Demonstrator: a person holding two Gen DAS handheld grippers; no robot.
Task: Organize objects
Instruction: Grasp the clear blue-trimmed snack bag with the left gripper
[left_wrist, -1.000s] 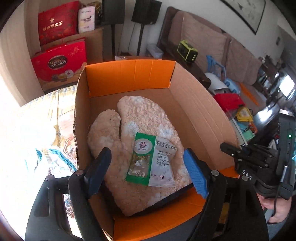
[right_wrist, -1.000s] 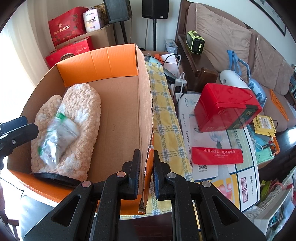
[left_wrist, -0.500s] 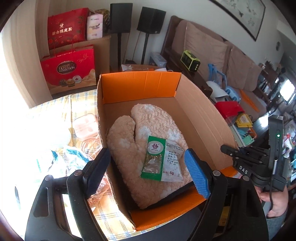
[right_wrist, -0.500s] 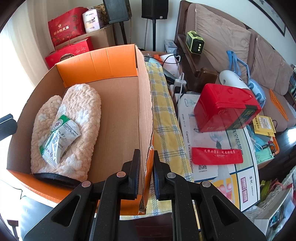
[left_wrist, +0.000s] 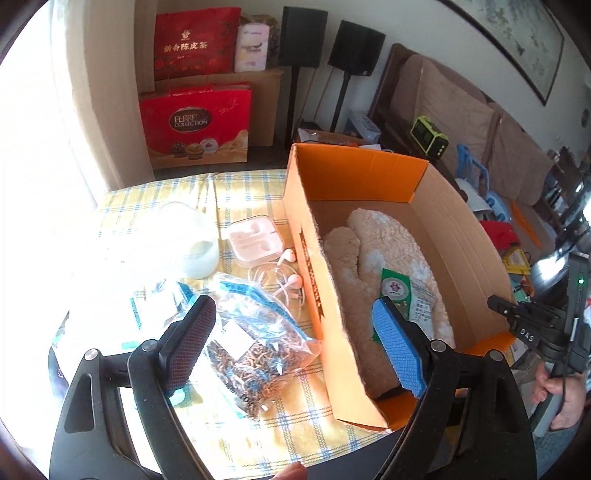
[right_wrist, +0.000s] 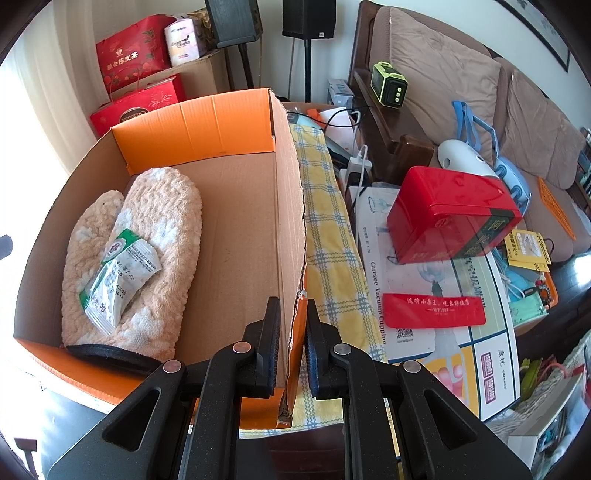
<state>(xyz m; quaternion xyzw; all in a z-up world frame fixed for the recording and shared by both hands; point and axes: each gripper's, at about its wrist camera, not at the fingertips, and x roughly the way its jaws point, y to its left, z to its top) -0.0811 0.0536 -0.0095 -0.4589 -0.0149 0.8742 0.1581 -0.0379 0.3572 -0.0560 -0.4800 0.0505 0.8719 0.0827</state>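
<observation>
since the earlier frame our left gripper (left_wrist: 293, 345) has swung off the box (left_wrist: 310, 266) toward the checked cloth (left_wrist: 251, 184); its jaws have just been widening and stand spread with nothing between them, above a clear bag of dried bits (left_wrist: 255, 343). our right gripper (right_wrist: 291, 350) stays pinched on the box's near corner wall (right_wrist: 291, 236). inside, a small green-and-white packet (right_wrist: 118, 277) lies on a fluffy mitt (right_wrist: 147, 258). earphones (left_wrist: 288, 277) and a white case (left_wrist: 255, 240) rest beside the box.
</observation>
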